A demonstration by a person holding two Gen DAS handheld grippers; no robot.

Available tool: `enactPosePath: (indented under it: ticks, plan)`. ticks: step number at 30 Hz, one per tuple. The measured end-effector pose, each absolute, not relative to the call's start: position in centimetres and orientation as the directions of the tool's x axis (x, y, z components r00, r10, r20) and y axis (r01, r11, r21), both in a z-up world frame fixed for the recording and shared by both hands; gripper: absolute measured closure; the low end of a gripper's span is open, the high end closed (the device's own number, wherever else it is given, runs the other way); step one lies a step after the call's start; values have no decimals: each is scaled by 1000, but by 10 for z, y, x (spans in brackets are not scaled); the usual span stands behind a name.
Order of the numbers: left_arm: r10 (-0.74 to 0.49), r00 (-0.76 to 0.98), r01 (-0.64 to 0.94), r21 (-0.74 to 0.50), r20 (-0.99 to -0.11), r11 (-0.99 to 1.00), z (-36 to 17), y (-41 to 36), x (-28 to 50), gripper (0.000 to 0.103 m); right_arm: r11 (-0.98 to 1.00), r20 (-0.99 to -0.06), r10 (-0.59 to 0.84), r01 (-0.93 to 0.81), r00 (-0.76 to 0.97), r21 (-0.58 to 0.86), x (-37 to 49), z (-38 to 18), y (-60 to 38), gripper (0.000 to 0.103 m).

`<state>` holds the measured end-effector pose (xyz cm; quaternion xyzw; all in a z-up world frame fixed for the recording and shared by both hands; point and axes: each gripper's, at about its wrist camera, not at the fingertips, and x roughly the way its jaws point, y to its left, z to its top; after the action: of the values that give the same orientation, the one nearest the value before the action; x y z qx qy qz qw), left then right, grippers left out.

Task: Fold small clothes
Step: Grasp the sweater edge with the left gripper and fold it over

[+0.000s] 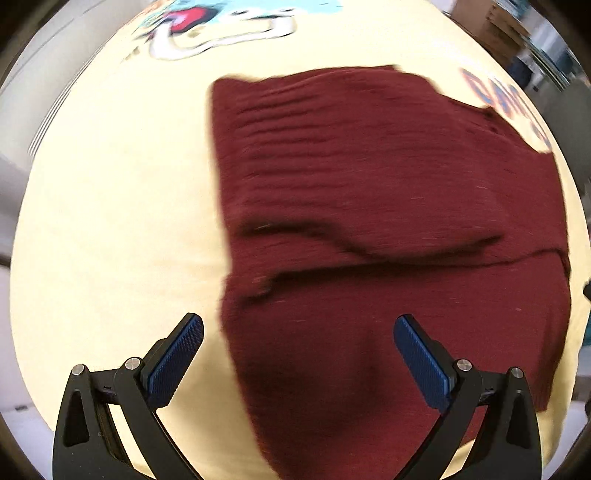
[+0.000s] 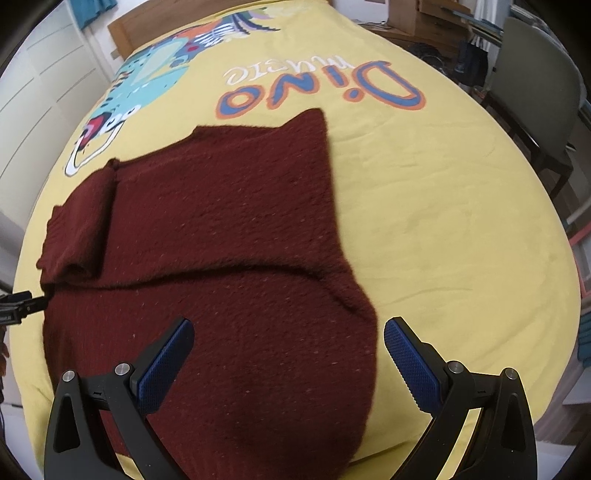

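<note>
A dark red knitted garment [image 1: 388, 206] lies flat on a yellow bed cover, with a fold line running across it. It also shows in the right wrist view [image 2: 221, 236], where one sleeve is folded in at the left. My left gripper [image 1: 298, 332] is open and empty above the garment's near left edge. My right gripper [image 2: 289, 338] is open and empty above the garment's near right edge. The tip of the left gripper [image 2: 18, 306] shows at the left edge of the right wrist view, beside the garment.
The yellow cover [image 2: 443, 221] carries a dinosaur print [image 2: 147, 81] and the word "Dino" [image 2: 321, 92]. A grey chair [image 2: 535, 96] and wooden furniture [image 2: 424, 18] stand beyond the bed on the right. White panelled doors [image 2: 44, 92] are on the left.
</note>
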<state>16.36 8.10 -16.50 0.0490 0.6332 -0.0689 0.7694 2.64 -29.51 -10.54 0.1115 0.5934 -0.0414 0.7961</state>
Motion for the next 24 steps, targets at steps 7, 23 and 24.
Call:
enactPosePath:
  ticks: [7, 23, 24]
  plan:
    - [-45, 194, 143, -17, -980, 990, -192, 91, 184, 14, 984, -963, 63, 147, 261, 104, 33, -107, -271, 1]
    - [-189, 201, 162, -157, -961, 974, -206, 83, 204, 85, 978, -934, 134, -195, 330, 72, 115, -52, -140, 1]
    - [-200, 202, 160, -169, -959, 973, -207, 86, 203, 85, 970, -928, 155, -231, 338, 78, 122, -48, -125, 1]
